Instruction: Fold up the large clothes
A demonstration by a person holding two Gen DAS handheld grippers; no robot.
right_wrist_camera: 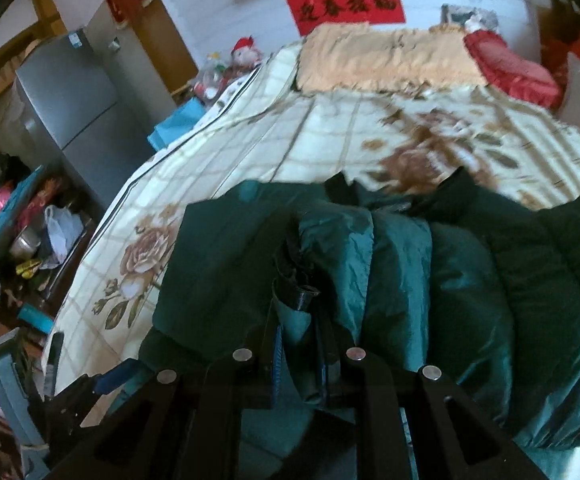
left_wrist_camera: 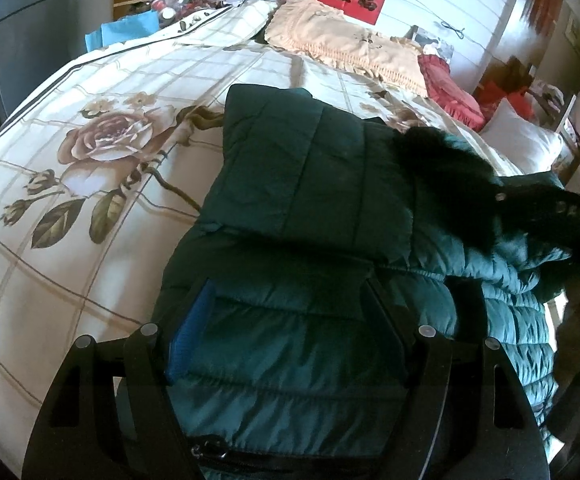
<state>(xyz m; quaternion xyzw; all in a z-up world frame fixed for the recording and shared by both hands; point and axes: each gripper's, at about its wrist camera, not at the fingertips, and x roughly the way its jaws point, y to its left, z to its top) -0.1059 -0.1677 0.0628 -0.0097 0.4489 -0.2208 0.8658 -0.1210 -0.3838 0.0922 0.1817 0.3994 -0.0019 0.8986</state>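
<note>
Green padded coat (left_wrist_camera: 310, 208) lies half-folded on the bed (left_wrist_camera: 89, 184) under my tongs; right tongs (right_wrist_camera: 296, 300) pinch its edge, left tongs (left_wrist_camera: 285, 312) gape above it, empty; next, I judge, carry that edge across

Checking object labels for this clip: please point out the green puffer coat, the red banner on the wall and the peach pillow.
green puffer coat (left_wrist_camera: 310, 184), left wrist view, folded quilted panel.
red banner (right_wrist_camera: 346, 6), right wrist view, its centre.
peach pillow (left_wrist_camera: 342, 44), left wrist view, top face.

Daylit, fisheye-warped edges, right view perhaps motion-blurred
</note>
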